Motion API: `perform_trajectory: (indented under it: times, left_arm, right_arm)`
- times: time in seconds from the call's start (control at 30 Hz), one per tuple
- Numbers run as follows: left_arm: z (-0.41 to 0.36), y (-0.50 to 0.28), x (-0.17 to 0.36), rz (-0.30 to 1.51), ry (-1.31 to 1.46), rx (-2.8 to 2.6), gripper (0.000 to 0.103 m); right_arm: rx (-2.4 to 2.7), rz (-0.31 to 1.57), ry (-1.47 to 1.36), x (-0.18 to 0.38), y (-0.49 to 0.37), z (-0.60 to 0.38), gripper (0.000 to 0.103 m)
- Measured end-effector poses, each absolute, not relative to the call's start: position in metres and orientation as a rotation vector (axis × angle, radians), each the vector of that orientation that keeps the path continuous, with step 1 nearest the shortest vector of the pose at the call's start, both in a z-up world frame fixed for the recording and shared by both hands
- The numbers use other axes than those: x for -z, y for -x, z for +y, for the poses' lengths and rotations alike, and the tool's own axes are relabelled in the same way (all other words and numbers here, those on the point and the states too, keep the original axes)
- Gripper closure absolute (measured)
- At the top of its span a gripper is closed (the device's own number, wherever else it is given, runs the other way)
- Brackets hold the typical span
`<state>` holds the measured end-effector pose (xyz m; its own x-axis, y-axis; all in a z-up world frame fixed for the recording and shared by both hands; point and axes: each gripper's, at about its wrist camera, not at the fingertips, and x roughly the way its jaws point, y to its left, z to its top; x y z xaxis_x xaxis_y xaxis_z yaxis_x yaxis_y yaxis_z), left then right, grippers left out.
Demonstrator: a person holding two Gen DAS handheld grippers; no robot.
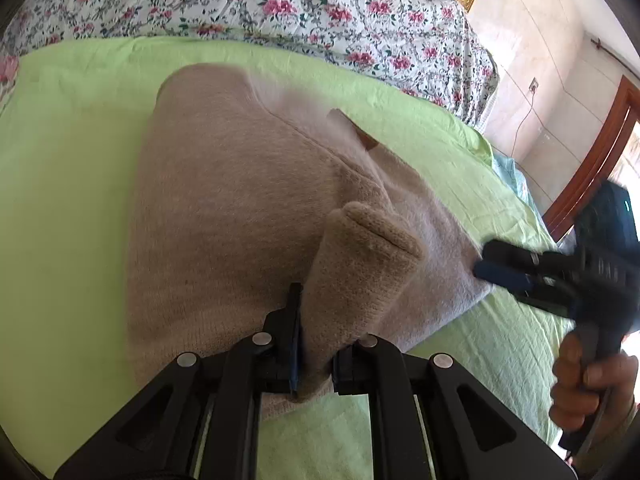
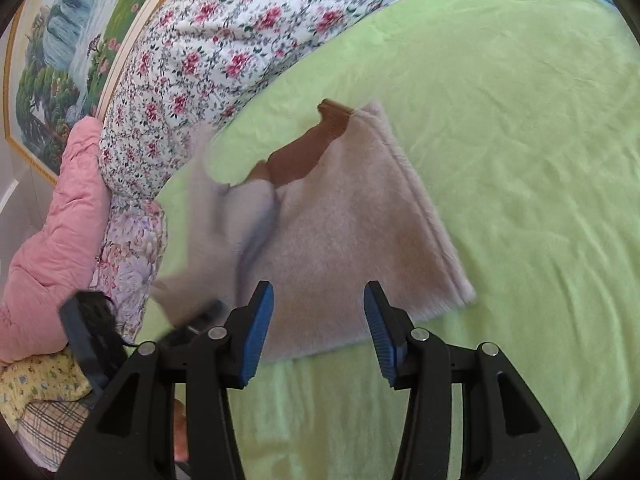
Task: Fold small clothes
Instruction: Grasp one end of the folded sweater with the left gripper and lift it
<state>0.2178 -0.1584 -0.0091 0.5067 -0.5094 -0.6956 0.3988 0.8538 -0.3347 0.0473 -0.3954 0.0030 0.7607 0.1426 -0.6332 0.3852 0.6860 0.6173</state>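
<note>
Lying spread across the lime-green cotton bedsheet point(image 1: 72, 168) is the fuzzy beige knitted sweater point(image 1: 224, 200), its body flat on the bed and its darker brown inner lining point(image 2: 304, 152) showing at the neck opening. The left black two-finger gripper with blue pads point(image 1: 316, 344) is clenching a thick fold of that sweater, most likely a sleeve cuff, and is holding the fold lifted above the rest of the garment, so that the ribbed end is standing up in front of the left wrist camera. The right black two-finger gripper with blue pads point(image 2: 318, 332) is hovering over the near edge of the sweater with its jaws released and spread wide apart; beige knit is showing in the gap between them, but they are gripping nothing. In the left wrist view this right gripper point(image 1: 492, 264) is reaching in from the side, its tips just at the sweater's edge, and the person's right hand point(image 1: 588, 384) is wrapping around its handle. In the right wrist view the lifted part of the sweater is blurring at the left. A white quilt printed with pink roses point(image 1: 320, 8) is lying bunched along the far side of the sheet, with a pink padded jacket point(image 2: 52, 240) beside it and a gold-framed landscape painting point(image 2: 60, 52) hanging behind.
</note>
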Motion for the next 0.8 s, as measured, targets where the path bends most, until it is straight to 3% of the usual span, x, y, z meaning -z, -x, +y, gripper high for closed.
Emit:
perform_trajectory:
  times: [0.07,0.2,0.53,0.67,0.8]
  left_arm:
    - [-0.156,-0.217,0.007,0.877,0.154,0.556,0.094]
    - [-0.149,-0.219,0.000,0.870,0.194,0.568,0.094]
    - [-0.148,-0.219,-0.006,0.872,0.164,0.564,0.093]
    - [-0.151,-0.219,0.000,0.883,0.156,0.551,0.093]
    - [-0.156,-0.215,0.000,0.879,0.130,0.548,0.093]
  right_arm:
    - [0.095,0.726,-0.830,-0.002,-0.067,-0.396,0.054]
    - [-0.020,0.771,-0.900,0.009,-0.112,-0.399,0.043]
    - [-0.235,0.824,-1.000,0.027,-0.222,-0.405,0.043]
    - [-0.295,0.812,-1.141,0.038,-0.223,-0.414,0.042]
    - [-0.268,0.834,-1.099,0.038,-0.225,-0.414,0.042]
